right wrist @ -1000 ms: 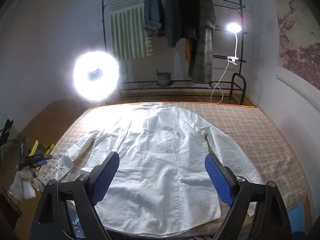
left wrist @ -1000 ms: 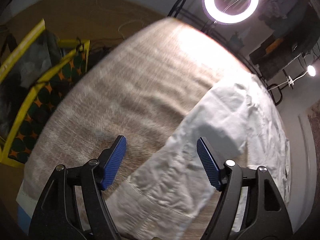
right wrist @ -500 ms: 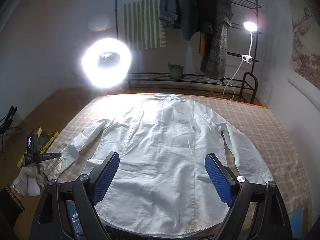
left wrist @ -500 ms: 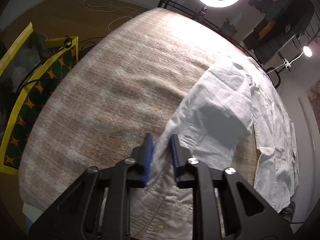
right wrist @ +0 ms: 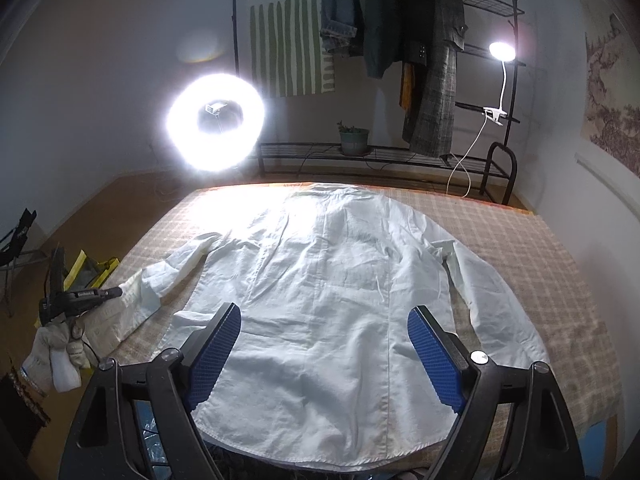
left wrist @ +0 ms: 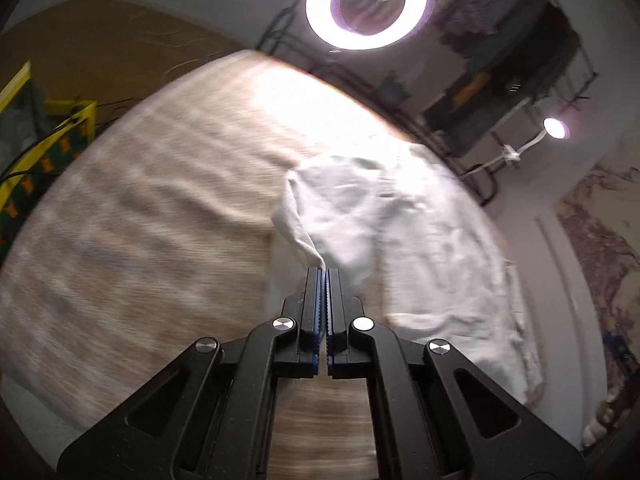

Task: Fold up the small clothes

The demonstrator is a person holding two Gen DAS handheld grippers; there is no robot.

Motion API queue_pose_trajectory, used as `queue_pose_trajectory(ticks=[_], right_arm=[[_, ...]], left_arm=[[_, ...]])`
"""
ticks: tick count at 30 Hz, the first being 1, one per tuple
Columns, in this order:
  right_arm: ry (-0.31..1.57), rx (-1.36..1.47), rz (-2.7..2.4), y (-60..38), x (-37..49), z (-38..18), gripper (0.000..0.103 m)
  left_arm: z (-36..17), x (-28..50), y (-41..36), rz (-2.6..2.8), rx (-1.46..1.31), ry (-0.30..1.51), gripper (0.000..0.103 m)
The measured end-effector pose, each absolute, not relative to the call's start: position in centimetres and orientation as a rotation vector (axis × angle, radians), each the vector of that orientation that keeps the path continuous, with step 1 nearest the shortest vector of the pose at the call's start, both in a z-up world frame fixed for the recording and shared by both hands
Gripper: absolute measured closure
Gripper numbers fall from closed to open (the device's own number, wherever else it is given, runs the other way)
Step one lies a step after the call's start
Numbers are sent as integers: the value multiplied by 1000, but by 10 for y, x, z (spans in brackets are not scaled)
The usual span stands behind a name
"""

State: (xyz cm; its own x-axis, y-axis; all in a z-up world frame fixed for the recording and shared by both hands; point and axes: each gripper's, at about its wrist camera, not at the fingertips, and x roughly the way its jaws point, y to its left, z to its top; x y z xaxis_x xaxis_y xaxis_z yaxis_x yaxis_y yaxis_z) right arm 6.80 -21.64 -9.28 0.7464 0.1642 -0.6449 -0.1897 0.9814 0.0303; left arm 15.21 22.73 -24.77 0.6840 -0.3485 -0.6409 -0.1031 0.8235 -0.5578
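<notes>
In the left wrist view, the left gripper (left wrist: 323, 270) had just been closing and its blue pads (left wrist: 317, 300) stood pressed together, with the cuff end of the white shirt's left sleeve (left wrist: 298, 236) pinched between the tips. The sleeve rose from the checked bedspread (left wrist: 140, 220) toward the pads, tented and creased. The rest of the white shirt (left wrist: 432, 248) spread to the right across the bed, blurred. A lit ring light (left wrist: 370, 4) glowed at the far edge, a rack of dark clothes (left wrist: 520, 60) stood to the far right with a small clip lamp (left wrist: 554, 128) beside it, and a yellow-edged patterned mat (left wrist: 52, 148) lay on the floor at the left.

In the right wrist view, the right gripper (right wrist: 324, 354) hung above the near hem of the shirt (right wrist: 332, 280) with its blue pads (right wrist: 214, 356) spread wide and nothing clamped between them. The shirt lay flat, collar toward the far side, covering the middle of the bedspread (right wrist: 560, 272). Its right sleeve (right wrist: 492, 300) ran down the right side on the bed. Its left sleeve (right wrist: 160, 284) stretched out to the left, where the left gripper (right wrist: 116, 292), held by a gloved hand (right wrist: 56, 348), gripped the cuff end. The ring light (right wrist: 216, 120) shone beyond the bed at the left, the clothes rack (right wrist: 420, 60) stood against the far wall with a potted plant (right wrist: 354, 138) on its low shelf, and the clip lamp (right wrist: 502, 50) was lit at the right.
</notes>
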Motion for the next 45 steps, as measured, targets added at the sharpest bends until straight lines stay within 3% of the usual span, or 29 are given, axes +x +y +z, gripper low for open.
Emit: queue_pose_trajectory(ticks=[6, 12, 22, 24, 27, 37, 45], right_arm=[[714, -18, 207, -223, 69, -101, 17], [760, 27, 221, -236, 78, -114, 26], [857, 93, 306, -238, 112, -143, 28], [879, 104, 342, -231, 120, -151, 28], [925, 123, 407, -215, 132, -167, 28], [1055, 76, 702, -130, 144, -239, 28], [1129, 391, 793, -125, 147, -254, 26]], left_arm=[[-222, 158, 153, -291, -551, 809, 103], [-225, 166, 73, -402, -389, 883, 103], [-240, 152, 39, -441, -247, 967, 103], [-238, 148, 43, -438, -241, 991, 94], [-229, 134, 66, -411, -288, 971, 65], [-257, 101, 125, -327, -498, 1040, 64], [-271, 141, 119, -309, -500, 1040, 60]])
